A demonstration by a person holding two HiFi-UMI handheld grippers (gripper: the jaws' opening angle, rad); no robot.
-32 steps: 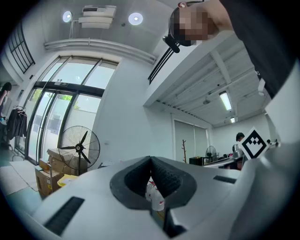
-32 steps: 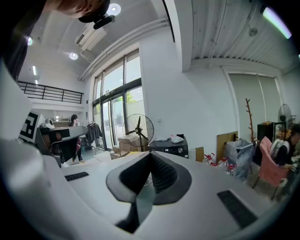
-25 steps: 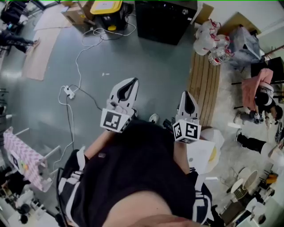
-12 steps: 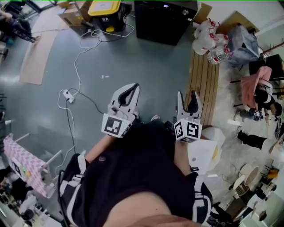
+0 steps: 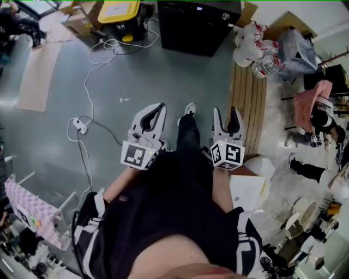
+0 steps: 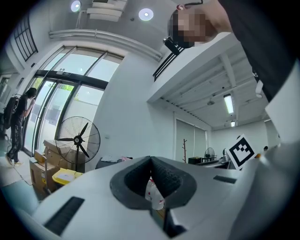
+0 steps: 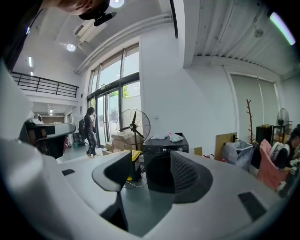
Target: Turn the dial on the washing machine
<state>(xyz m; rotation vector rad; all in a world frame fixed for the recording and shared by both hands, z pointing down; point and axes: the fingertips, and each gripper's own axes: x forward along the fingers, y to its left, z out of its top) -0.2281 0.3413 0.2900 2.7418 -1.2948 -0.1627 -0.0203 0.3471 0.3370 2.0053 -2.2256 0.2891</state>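
The black washing machine (image 5: 199, 24) stands at the far end of the grey floor, with a small round dial (image 5: 225, 17) near its top right corner. Both grippers are held in front of the person's body, well short of the machine. My left gripper (image 5: 155, 111) is shut, its pads meeting at the tips with nothing in them (image 6: 151, 161). My right gripper (image 5: 226, 117) is open and empty. In the right gripper view the machine (image 7: 161, 164) shows far off between the two spread jaws of the right gripper (image 7: 150, 171).
A yellow-lidded box (image 5: 122, 11) sits left of the machine, with a white cable and power strip (image 5: 79, 125) trailing over the floor. A wooden pallet (image 5: 250, 92) and plastic bags (image 5: 253, 46) lie to the right. A standing fan (image 7: 133, 126) is behind the machine. Another person (image 5: 322, 122) stands far right.
The right gripper's jaws have gone from shut to open. The person has stepped toward the machine, and a foot now shows between the grippers. The left gripper stays shut.
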